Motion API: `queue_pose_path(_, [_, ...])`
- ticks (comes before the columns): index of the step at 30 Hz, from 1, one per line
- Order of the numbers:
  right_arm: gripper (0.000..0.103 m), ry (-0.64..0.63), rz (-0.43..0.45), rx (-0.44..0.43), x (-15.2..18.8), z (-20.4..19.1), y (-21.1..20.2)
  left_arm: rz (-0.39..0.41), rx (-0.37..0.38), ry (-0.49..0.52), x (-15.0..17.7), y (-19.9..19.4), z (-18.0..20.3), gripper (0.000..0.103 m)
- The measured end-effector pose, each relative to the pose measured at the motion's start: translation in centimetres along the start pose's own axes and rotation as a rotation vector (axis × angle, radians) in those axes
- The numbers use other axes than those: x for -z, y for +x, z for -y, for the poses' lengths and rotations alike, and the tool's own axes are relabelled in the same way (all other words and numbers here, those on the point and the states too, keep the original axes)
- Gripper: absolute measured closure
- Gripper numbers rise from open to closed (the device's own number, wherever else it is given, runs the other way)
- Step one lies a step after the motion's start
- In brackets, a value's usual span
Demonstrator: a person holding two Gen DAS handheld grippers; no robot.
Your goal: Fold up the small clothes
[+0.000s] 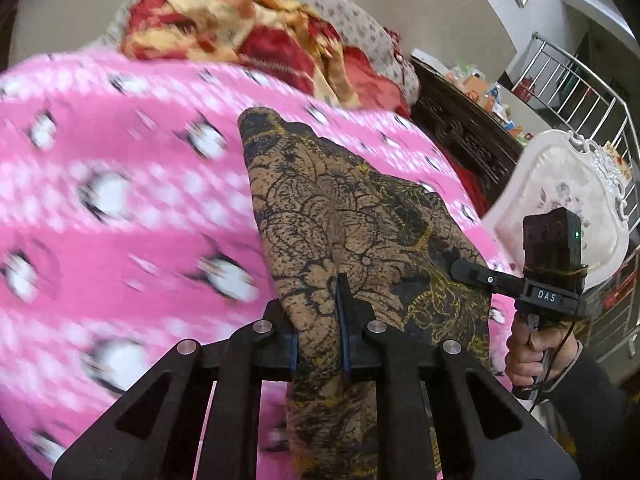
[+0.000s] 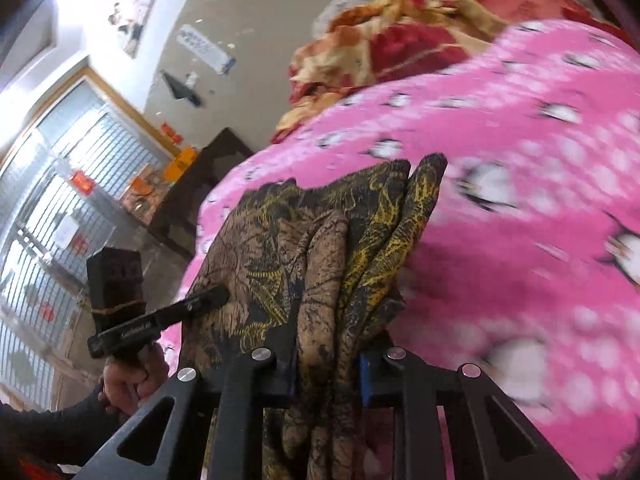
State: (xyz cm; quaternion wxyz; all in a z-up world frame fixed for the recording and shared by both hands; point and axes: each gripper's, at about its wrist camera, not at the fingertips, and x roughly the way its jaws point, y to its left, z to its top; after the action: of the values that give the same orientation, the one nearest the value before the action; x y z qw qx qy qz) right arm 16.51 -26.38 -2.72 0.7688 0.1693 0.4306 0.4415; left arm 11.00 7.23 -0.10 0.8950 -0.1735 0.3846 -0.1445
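task status: early stage. both ends of garment [image 1: 360, 216] gripped and lifted clear of pink blanket [image 1: 120, 184] covering the bed; no completed fold visible, no finished pile of folded clothes in either view. remaining, by judgement: spread or align the piece, fold it over, lay it flat on the bed.

left claw [image 1: 320, 344]: nearly closed, blue pads clamped on a bunch of the garment, fabric passing between the jaws and hanging below. right claw [image 2: 326, 368]: likewise nearly closed, pinching several gathered layers of the same fabric [image 2: 320, 248]. right claw seen from the left wrist view [image 1: 466, 270] with tips buried in the cloth edge; left claw seen from the right wrist view [image 2: 216, 296] in the same condition.

garment location: stretched between the two claws, above the blanket, with far corner resting on or just over the pink surface; contact there not determinable.

garment appearance: thin, limp cloth, tan ground with dense black floral linework and yellow accents. taut and fairly flat near left claw, crumpled into long vertical pleats at right claw. garment type not identifiable. red-and-gold quilt [image 1: 240, 28] heaped beyond, clear of the work.
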Motion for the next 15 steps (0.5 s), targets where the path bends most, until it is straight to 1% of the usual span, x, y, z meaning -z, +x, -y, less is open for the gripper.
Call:
queue_pose_path(2, [0.082, -0.008, 0.005, -0.035, -1.0, -1.1, 2.6, 0.003, -0.041, -0.004, -0.1, -0.9, -2.4, 0.089])
queue_pose_path(4, [0.082, -0.015, -0.001, -0.034, -1.3, -1.3, 5.1, -0.024, -0.094, -0.008, 0.4, -0.1, -4.9, 0.086])
queue_pose_path(5, [0.082, -0.012, -0.014, -0.023, -1.2, -1.1, 6.3, -0.056, -0.124, -0.012, 0.7, 0.9, -5.9, 0.082])
queue_pose_path(6, [0.082, -0.002, -0.036, 0.005, -1.0, -0.6, 7.7, -0.105, -0.155, -0.032, 1.0, 2.3, -6.9, 0.078])
queue_pose_path(7, [0.08, 0.032, -0.072, 0.055, -0.6, 0.3, 9.2, -0.16, -0.17, -0.078, 1.6, 3.6, -8.4, 0.074])
queue_pose_path(8, [0.076, 0.084, -0.104, 0.078, -0.1, 1.3, 10.1, -0.151, -0.145, -0.113, 1.7, 3.5, -9.1, 0.07])
queue_pose_path(9, [0.075, 0.117, -0.092, 0.057, 0.2, 1.8, 9.9, -0.127, -0.123, -0.145, 1.8, 2.9, -9.5, 0.068])
queue_pose_path(10, [0.074, 0.156, -0.065, 0.039, 0.5, 2.1, 9.2, -0.117, -0.116, -0.17, 1.9, 2.4, -9.7, 0.065])
queue_pose_path(11, [0.072, 0.171, -0.059, 0.049, 0.7, 2.0, 8.2, -0.109, -0.116, -0.191, 2.0, 1.9, -9.9, 0.061])
queue_pose_path(12, [0.071, 0.167, -0.053, 0.062, 0.8, 1.9, 7.3, -0.097, -0.116, -0.201, 2.2, 1.3, -10.0, 0.06])
queue_pose_path(14, [0.071, 0.131, -0.038, 0.113, 0.9, 1.2, 5.4, -0.039, -0.127, -0.199, 2.4, -0.5, -9.8, 0.06])
queue_pose_path(15, [0.071, 0.063, -0.018, 0.156, 0.7, -0.2, 3.9, -0.008, -0.128, -0.199, 2.2, -1.2, -9.4, 0.06])
